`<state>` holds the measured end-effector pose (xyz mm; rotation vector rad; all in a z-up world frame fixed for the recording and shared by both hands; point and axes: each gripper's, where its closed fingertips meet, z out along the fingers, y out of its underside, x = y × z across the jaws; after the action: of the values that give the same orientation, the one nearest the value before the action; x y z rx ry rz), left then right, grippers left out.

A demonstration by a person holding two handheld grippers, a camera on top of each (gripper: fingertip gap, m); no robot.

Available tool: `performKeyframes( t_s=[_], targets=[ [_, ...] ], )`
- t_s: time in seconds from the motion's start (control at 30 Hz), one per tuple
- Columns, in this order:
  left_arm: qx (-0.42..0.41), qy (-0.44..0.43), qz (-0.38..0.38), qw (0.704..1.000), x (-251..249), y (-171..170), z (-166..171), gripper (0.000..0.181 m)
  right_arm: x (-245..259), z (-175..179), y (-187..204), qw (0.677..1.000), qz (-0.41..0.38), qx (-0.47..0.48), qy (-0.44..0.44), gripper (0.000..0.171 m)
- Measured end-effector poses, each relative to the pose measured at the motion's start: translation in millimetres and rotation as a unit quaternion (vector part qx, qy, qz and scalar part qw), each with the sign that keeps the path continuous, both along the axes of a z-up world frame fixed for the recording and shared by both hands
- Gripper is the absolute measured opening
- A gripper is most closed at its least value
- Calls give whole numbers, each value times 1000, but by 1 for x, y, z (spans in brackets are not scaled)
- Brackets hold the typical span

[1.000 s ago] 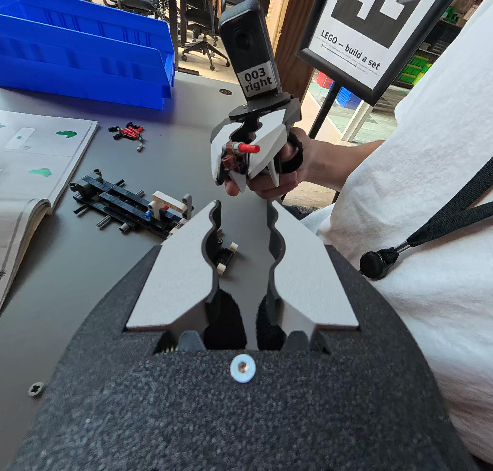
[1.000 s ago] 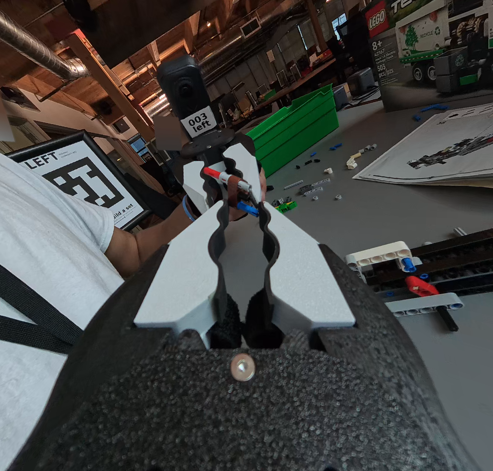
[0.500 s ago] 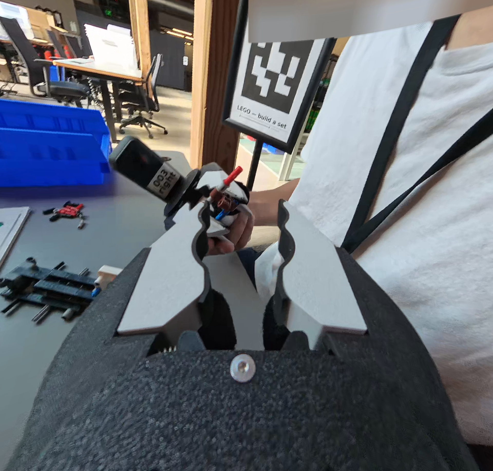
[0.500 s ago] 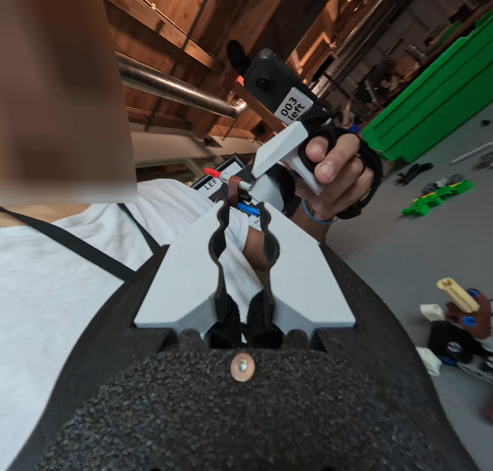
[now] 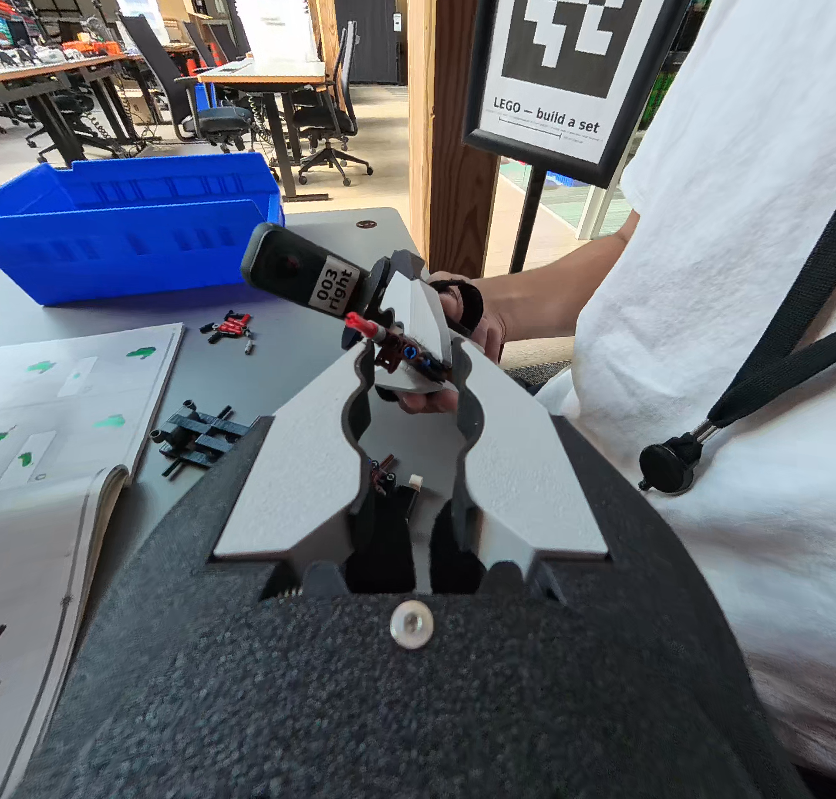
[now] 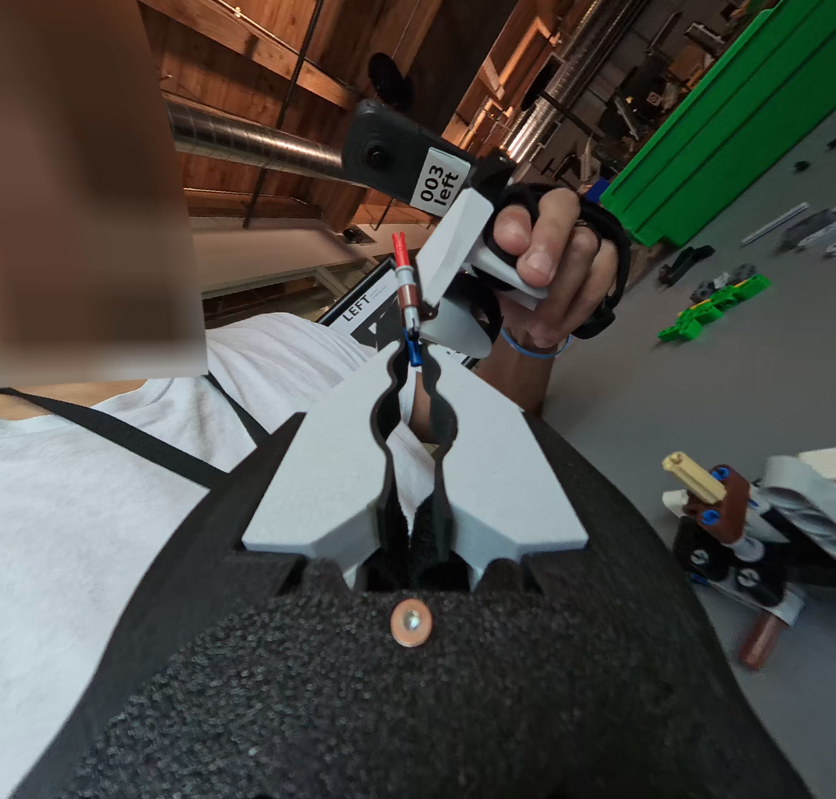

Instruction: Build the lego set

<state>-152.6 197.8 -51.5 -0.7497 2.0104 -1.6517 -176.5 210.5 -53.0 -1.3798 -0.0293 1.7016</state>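
My right gripper point(image 6: 414, 354) is shut on a small sub-assembly point(image 6: 408, 295): a grey axle with a red pin on top, a brown piece and a blue pin at the tips. It holds this in the air in front of the person's white shirt. My left gripper point(image 5: 410, 354) is open, and the sub-assembly point(image 5: 393, 347) sits between or just beyond its fingertips. The left gripper also shows in the right wrist view point(image 6: 452, 284), jaws apart, just right of the axle. The black chassis build point(image 5: 199, 438) lies on the grey table; its near end point(image 6: 724, 528) carries a tan axle.
An open instruction booklet point(image 5: 68, 415) lies at the left. A blue bin point(image 5: 135, 234) stands behind it, with loose red and black parts point(image 5: 230, 327) in front. A green bin point(image 6: 724, 121) and a green piece point(image 6: 705, 311) are across the table. A framed sign point(image 5: 565, 53) stands behind. Only a small space, under 4 cm, lies between the two pairs of fingers. The black chassis build point(image 5: 199, 438) is about equally far from each gripper, around 20 centimetres.
Both grippers have turned and come together. The held sub-assembly now sits at my left fingertips, with its red pin pointing the other way. Left stays open, right stays shut.
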Motion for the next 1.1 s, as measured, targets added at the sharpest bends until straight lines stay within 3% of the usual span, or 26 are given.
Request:
performKeyframes(
  t_s=[0.37, 0.63, 0.87, 1.0, 1.1],
  targets=[
    [-114, 79, 30, 990, 5, 21, -19, 24, 20, -26, 18, 982, -65, -24, -178, 9],
    [-127, 82, 49, 987, 5, 21, -28, 13, 10, -47, 16, 962, -42, -22, -269, 9],
    [-53, 62, 134, 988, 12, 35, -39, 12, 24, -60, 23, 951, -86, -56, -293, 24],
    [105, 23, 244, 964, 18, 57, -50, 12, 32, -43, 26, 964, -124, -71, -223, 43],
    [212, 3, 294, 932, 21, 64, -55, 12, 38, -40, 35, 959, -173, -100, -199, 45]
  ],
)
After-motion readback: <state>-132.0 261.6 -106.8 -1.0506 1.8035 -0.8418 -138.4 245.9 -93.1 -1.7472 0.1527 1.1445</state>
